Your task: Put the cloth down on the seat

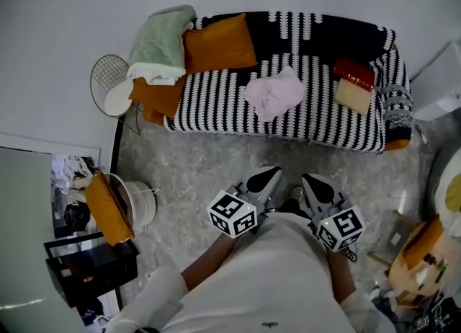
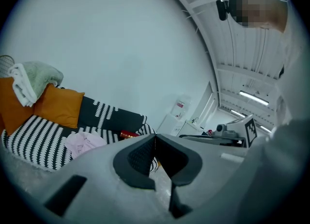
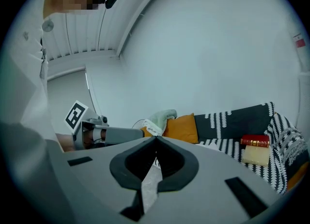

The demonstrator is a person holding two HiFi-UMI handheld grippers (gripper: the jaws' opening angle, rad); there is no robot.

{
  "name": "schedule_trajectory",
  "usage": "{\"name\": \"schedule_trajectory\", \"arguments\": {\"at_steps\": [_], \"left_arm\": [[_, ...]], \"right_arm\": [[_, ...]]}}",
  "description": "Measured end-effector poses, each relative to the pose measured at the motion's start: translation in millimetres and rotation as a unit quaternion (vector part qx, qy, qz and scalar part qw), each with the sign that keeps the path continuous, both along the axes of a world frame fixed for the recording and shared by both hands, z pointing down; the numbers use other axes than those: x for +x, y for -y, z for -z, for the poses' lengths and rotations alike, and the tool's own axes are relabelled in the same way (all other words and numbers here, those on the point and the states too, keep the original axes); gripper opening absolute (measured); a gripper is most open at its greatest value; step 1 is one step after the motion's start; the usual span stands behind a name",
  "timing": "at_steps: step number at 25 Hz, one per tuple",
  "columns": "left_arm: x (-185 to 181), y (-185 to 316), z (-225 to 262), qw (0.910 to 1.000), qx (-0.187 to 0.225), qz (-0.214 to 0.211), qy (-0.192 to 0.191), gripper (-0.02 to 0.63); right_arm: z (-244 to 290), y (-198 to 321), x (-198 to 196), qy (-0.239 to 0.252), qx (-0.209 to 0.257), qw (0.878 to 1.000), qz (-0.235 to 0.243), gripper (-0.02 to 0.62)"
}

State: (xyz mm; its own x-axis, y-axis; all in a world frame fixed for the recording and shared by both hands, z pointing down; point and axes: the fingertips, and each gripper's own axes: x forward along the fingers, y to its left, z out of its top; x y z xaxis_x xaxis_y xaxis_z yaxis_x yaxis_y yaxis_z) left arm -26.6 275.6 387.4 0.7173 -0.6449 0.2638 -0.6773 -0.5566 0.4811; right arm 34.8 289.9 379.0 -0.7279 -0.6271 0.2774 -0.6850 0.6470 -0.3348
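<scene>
- One white bucket (image 1: 142, 207) stands on the grey marbled floor (image 1: 202, 173) at the far left, with an orange thing (image 1: 108, 210) leaning at its side.
- Above it in the head view, a round wire-frame object (image 1: 109, 79) sits just beside the left end of the seat (image 1: 216, 104), a sofa under a black-and-white striped cover.
- A pale green blanket (image 1: 160, 42) is heaped on that left end, over a fold of white fabric.
- An orange cushion (image 1: 220, 42) leans against the backrest just right of the blanket; a second orange cushion (image 1: 155, 98) hangs off the front corner below it.
- The left gripper (image 1: 268, 177) is held low, close in front of the person and over the floor, well apart from the seat. Its jaws are pressed together with nothing between them, as its own view (image 2: 155, 136) shows plainly.
- The pink cloth (image 1: 274, 94) lies crumpled on the middle of the seat cushion, between the upper orange cushion and the red book, apart from both grippers. The left gripper view catches it too (image 2: 83, 143), lying on the stripes.
- The right gripper (image 1: 311, 180) is just beside the left one, pointing the same way; its jaws are likewise closed tip to tip and empty (image 3: 156, 138).
- A red book (image 1: 353, 73) and a cream block (image 1: 351, 96) lie touching at the right end of the seat.
</scene>
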Motion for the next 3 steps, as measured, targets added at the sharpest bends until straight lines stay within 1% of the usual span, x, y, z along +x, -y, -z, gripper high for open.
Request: {"name": "schedule_trajectory", "arguments": {"at_steps": [3], "left_arm": [[7.1,1.4,-2.2,1.0000,-0.002,0.000,-0.002,0.012]], "right_arm": [[-3.1,0.1,4.9,-0.004,0.000,1.000,0.006,0.008]]}}
